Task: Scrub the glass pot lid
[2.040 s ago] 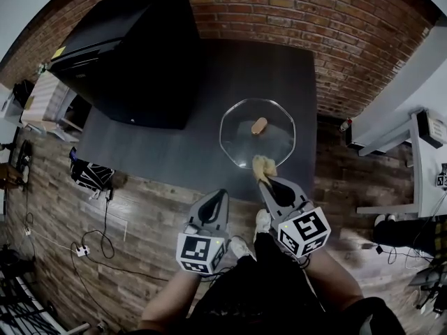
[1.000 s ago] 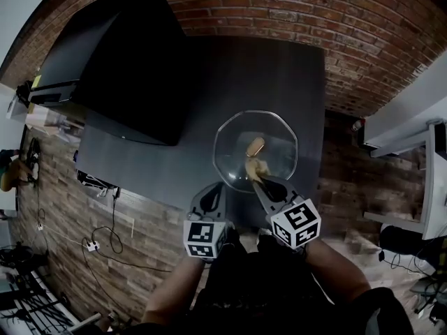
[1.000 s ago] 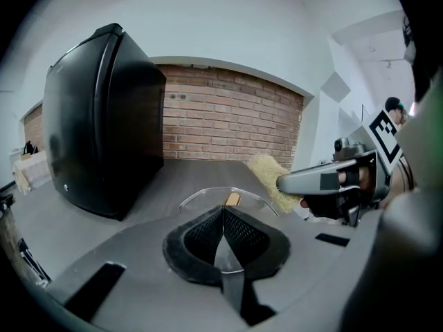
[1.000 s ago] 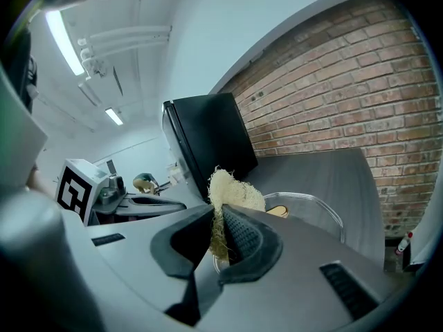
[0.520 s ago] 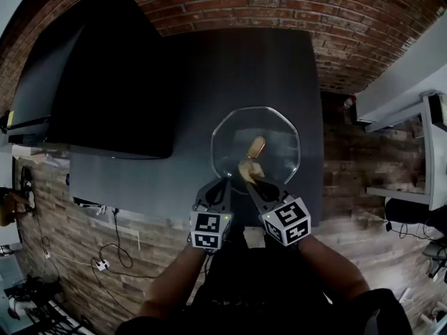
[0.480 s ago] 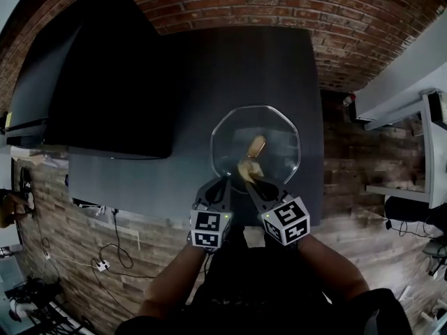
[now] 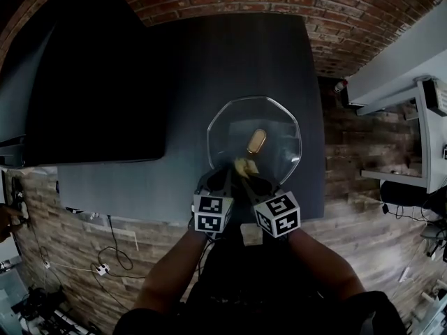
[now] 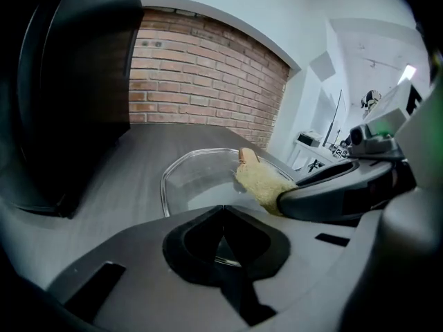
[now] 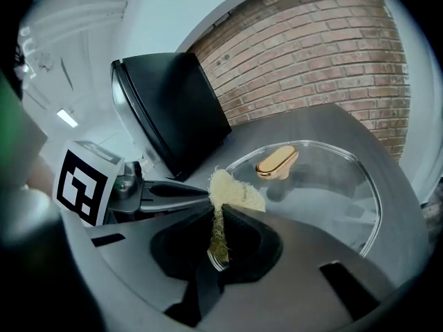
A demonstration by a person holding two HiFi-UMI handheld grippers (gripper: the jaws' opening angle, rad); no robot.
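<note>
The right gripper is clamped on a yellow scouring pad, which is pressed to the glass pot lid on the table. The left gripper has its jaws together, seemingly at the lid's near rim

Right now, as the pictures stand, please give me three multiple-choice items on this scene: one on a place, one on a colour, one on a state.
1. Where does the glass pot lid lie?
A) on the dark table
B) on the floor
C) on top of the black box

2. What colour is the lid's handle?
A) red
B) gold
C) blue

3. How are the right tongs?
A) open, empty
B) shut, empty
C) shut on a yellow sponge

Answers:
1 A, the lid rests flat on the table top.
2 B, the handle shines gold in the right gripper view.
3 C, the sponge is pinched between them.
</note>
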